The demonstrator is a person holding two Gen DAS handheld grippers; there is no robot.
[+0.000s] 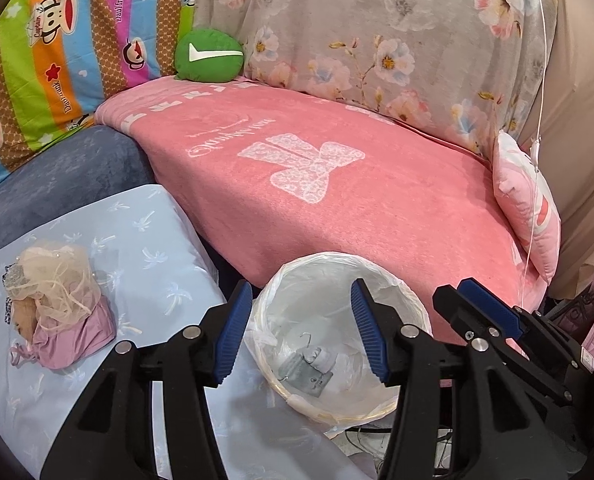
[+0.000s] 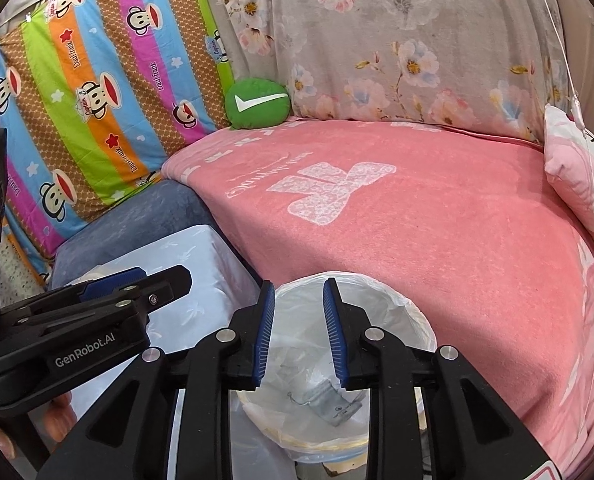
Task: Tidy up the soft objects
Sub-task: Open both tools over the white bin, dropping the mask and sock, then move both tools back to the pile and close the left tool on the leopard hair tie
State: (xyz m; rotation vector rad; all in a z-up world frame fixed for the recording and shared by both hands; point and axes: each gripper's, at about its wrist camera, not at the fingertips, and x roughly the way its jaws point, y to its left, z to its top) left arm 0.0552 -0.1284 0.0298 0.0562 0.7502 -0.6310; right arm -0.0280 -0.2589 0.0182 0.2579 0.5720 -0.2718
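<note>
Above the lined bin (image 1: 339, 320), both grippers' fingers (image 1: 233, 332) (image 2: 265, 336) gape, holding nothing.

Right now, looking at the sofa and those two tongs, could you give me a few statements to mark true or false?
1. A green round cushion sits in the back corner of the pink blanket. True.
2. The left tongs grip a soft toy. False: they stand open and empty.
3. The lined bin holds a tagged item. True.
4. The doll bundle lies inside the bin. False: it rests on the pale blue cover.
5. The right tongs are clamped on the pink pillow. False: nothing is between them.
</note>
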